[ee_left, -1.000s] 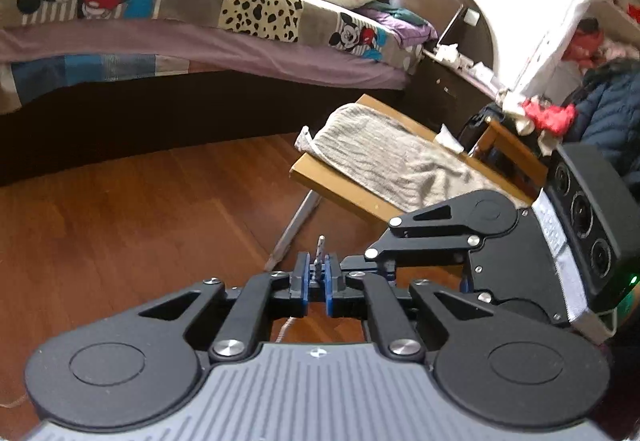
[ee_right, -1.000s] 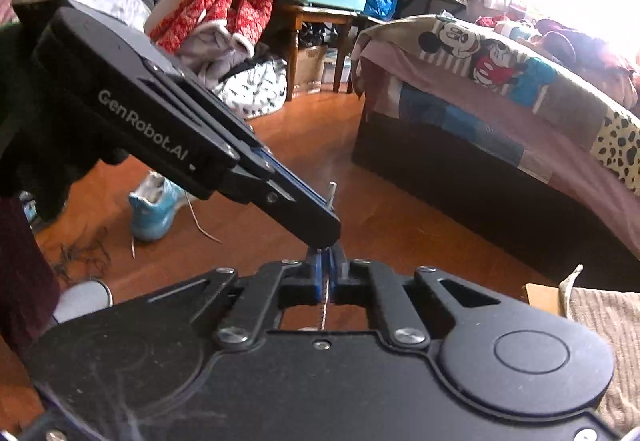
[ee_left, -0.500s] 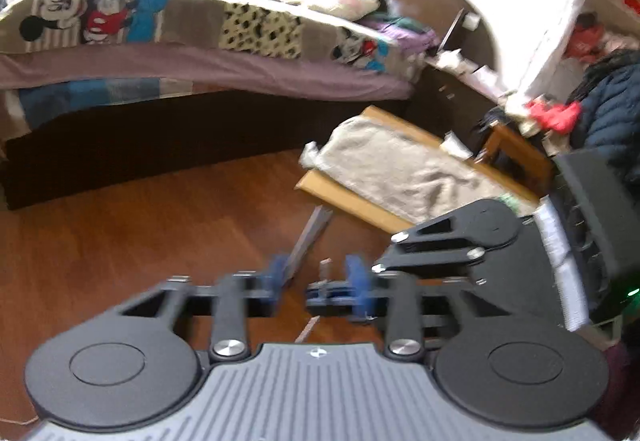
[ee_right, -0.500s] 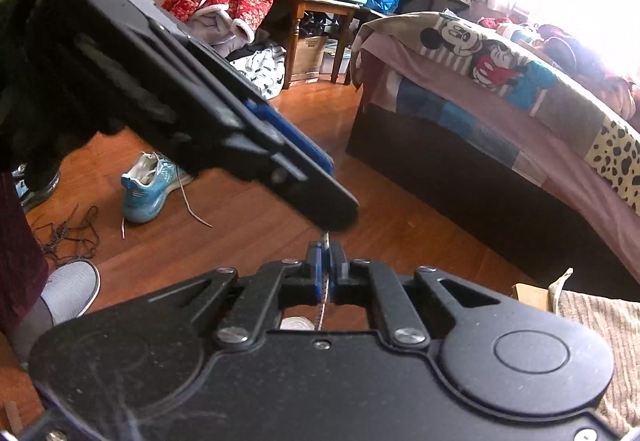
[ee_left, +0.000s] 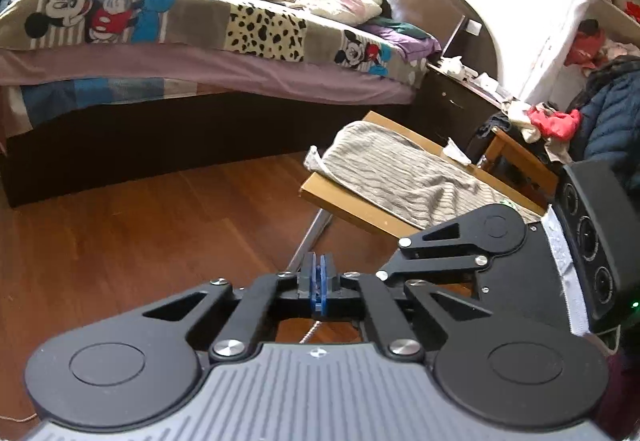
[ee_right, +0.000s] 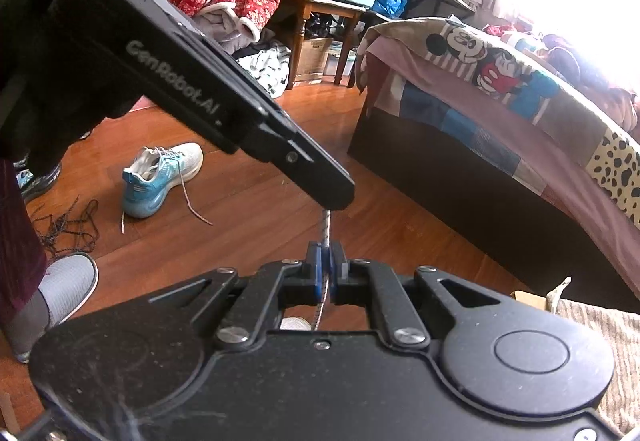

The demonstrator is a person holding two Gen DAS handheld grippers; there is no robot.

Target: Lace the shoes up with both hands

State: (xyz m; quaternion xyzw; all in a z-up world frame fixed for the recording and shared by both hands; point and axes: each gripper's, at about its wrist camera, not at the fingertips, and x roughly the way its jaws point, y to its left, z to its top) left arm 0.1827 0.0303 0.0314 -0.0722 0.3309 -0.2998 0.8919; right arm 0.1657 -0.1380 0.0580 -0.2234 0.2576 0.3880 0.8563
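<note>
1. Two grippers meet above the wooden floor (ee_right: 248,217), each with its jaws drawn together on the same shoelace (ee_right: 326,225).
2. The right gripper (ee_right: 325,261) has its blue pads closed on the lace; the speckled cord passes between them, running up out of the jaws and down behind them toward the floor.
3. The left gripper (ee_left: 318,273) has its blue pads pressed together with no gap showing. In its own view a short length of the lace (ee_left: 310,333) hangs just under the pads.
4. In the right wrist view the left gripper (ee_right: 336,201) comes in from the upper left, and its tip sits on the upper end of the lace, just above the right gripper's pads.
5. In the left wrist view the right gripper's linkage (ee_left: 460,253) lies just beside the left one, on its right.
6. A light blue and white sneaker (ee_right: 160,177) lies on the floor well apart from both grippers, toward the left, with its own white lace loose beside it.
7. A dark loose cord (ee_right: 68,221) lies tangled on the floor near the left edge, close to a person's grey shoe (ee_right: 64,289).
8. A bed (ee_left: 160,41) with a cartoon-print cover stands along the far side of the floor.
9. A striped cloth (ee_left: 400,177) lies over a low wooden stand near the bed's corner.
</note>
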